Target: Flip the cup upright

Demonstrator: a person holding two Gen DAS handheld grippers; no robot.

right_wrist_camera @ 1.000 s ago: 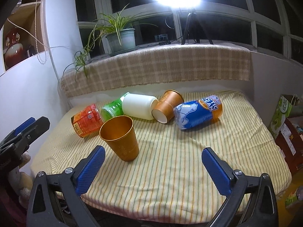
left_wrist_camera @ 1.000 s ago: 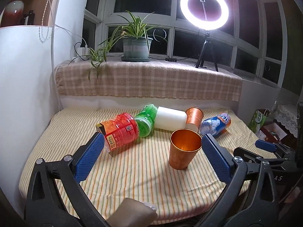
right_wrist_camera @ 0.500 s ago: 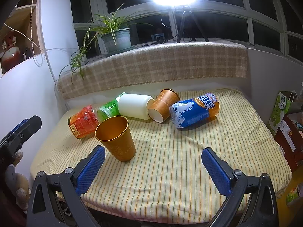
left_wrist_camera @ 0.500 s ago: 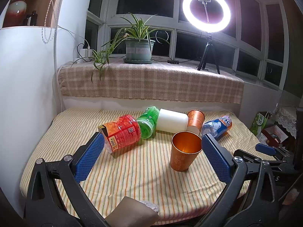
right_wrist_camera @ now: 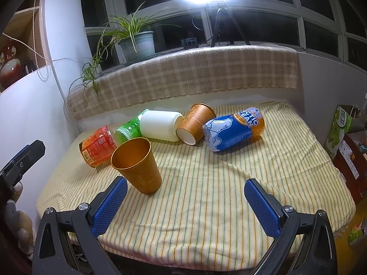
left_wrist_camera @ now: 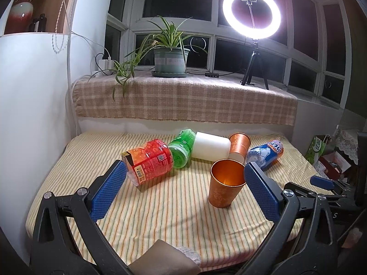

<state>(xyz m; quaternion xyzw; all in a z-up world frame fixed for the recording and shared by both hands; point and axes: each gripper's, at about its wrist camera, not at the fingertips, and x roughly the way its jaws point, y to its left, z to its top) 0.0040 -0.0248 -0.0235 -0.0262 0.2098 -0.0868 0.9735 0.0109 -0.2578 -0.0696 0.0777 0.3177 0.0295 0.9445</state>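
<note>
I have both grippers hanging over the near edge of the striped cloth [right_wrist_camera: 206, 197], and I'll place everything from the upright copper cup [left_wrist_camera: 226, 182], which stands mouth up on that cloth. My left gripper [left_wrist_camera: 183, 190] has its blue pads spread wide with nothing between them; in its own view the right-hand pad [left_wrist_camera: 261, 194] overlaps the cup's rim, but I cannot tell whether it touches. My right gripper [right_wrist_camera: 184, 206] is likewise spread wide and empty, its near pad [right_wrist_camera: 110, 206] just below and beside the cup's base in that view, apart from it.

Behind the upright copper cup a row of things lies on its side. Straight behind it is a second copper cup [right_wrist_camera: 195, 123], tipped over with its white-lined mouth facing the cup. Beside that one, also behind the upright cup, lies a white cylinder [right_wrist_camera: 160, 125], touching the tipped cup. Further along from the upright cup, on the wall side, are a green bottle [left_wrist_camera: 181, 149] and then a red jar [left_wrist_camera: 149, 159], the jar lying nearest to it of the two. On the other side, behind the upright cup, lies a blue can [right_wrist_camera: 234, 131] marked Arctic Ocean, next to the tipped cup.

Well beyond the upright cup, on the checked sill cover, stand a potted plant [left_wrist_camera: 170, 59] and a ring light [left_wrist_camera: 251, 13] on its tripod
</note>
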